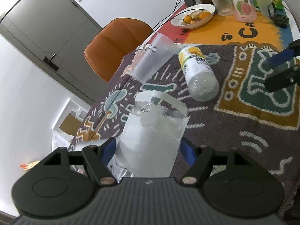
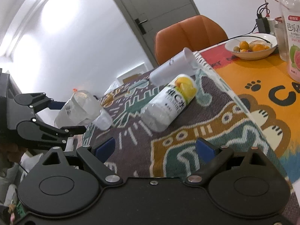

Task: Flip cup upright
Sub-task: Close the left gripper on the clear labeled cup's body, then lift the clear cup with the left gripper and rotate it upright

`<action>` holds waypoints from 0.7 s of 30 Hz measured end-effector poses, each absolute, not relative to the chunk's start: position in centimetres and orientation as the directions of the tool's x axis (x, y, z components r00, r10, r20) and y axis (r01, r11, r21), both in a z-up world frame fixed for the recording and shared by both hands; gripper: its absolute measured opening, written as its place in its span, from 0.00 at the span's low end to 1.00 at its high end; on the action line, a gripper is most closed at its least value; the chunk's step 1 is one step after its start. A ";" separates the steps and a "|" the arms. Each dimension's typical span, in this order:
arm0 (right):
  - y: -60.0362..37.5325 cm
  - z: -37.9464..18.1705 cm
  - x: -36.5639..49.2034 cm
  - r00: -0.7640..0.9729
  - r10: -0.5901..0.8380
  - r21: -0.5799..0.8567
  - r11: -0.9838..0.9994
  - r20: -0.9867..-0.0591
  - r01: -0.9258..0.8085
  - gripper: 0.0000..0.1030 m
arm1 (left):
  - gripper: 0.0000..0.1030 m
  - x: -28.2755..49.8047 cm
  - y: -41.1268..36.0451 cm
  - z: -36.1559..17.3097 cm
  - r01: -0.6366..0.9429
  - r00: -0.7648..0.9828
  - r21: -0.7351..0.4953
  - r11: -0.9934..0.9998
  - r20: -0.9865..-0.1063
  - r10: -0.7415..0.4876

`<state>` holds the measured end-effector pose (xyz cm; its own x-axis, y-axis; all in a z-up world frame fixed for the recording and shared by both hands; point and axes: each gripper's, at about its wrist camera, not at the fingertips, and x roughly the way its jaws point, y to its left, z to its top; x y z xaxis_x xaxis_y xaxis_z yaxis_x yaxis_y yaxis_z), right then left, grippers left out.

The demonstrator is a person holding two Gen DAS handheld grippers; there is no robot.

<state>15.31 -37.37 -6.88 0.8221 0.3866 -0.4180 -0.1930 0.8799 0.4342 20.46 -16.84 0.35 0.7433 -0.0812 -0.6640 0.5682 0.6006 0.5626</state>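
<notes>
The left gripper (image 1: 148, 150) clamps the taped clear cup (image 1: 150, 131), tilted mid-turn above the patterned cloth (image 1: 234, 131); the right gripper (image 2: 155, 148) waits open-jawed, holding nothing.

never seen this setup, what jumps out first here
The left tool grips a clear taped cup at the table's near edge. Beyond it on the patterned cloth lie a frosted cup and a yellow-labelled bottle, both on their sides. The right tool hovers open.
</notes>
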 end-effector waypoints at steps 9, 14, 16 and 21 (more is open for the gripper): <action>-37.0 -7.8 12.7 0.805 0.427 0.436 0.868 -0.412 -0.237 0.92 | 0.70 16.5 -16.8 -0.2 0.545 0.748 0.563 0.621 -0.661 -0.057; -37.0 -8.6 11.7 0.790 0.460 0.454 0.851 -0.405 -0.263 0.92 | 0.71 14.3 -17.0 -0.7 0.529 0.749 0.556 0.641 -0.661 -0.044; -36.9 -9.1 11.4 0.781 0.471 0.463 0.845 -0.410 -0.266 0.92 | 0.71 13.5 -17.1 -1.3 0.526 0.745 0.550 0.648 -0.666 -0.040; -36.7 -10.2 11.0 0.757 0.495 0.480 0.833 -0.427 -0.274 0.92 | 0.71 12.4 -16.8 -2.7 0.519 0.733 0.520 0.678 -0.679 -0.040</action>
<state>11.01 -36.71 -10.18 0.7568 0.4949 -0.4270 -0.2744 0.8334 0.4797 12.39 -16.76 -2.69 0.7330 -0.0403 -0.6790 0.5190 0.6784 0.5200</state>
